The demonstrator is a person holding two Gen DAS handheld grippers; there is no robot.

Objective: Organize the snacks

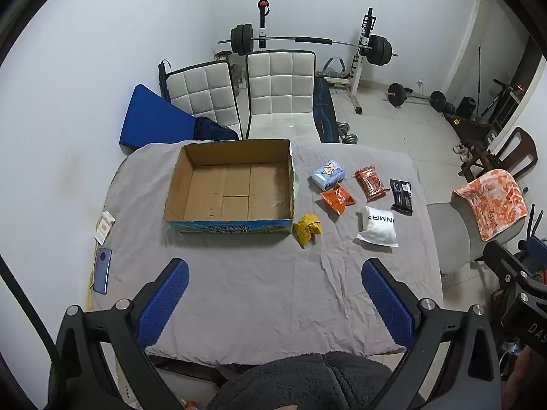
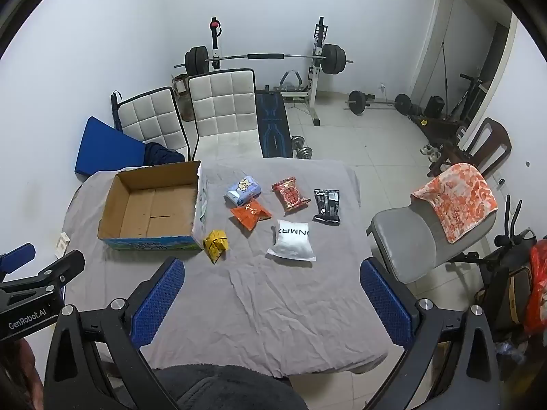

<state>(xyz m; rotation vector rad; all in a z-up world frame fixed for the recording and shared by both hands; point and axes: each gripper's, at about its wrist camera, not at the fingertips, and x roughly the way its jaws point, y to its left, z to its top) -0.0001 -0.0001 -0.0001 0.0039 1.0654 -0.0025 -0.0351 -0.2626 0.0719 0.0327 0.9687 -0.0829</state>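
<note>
1. Left gripper: fingers spread wide, empty, above bare cloth.
2. Right gripper: likewise.
3. Snacks (six packets) lie beyond both, right of the box.

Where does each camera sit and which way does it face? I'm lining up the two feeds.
Left wrist: on the left tool, angled down at the cardboard box; dark sleeve below.
Right wrist: on the right tool, angled down toward the white packet; left tool at its left edge.
Shared: box, snacks, grey cloth.
</note>
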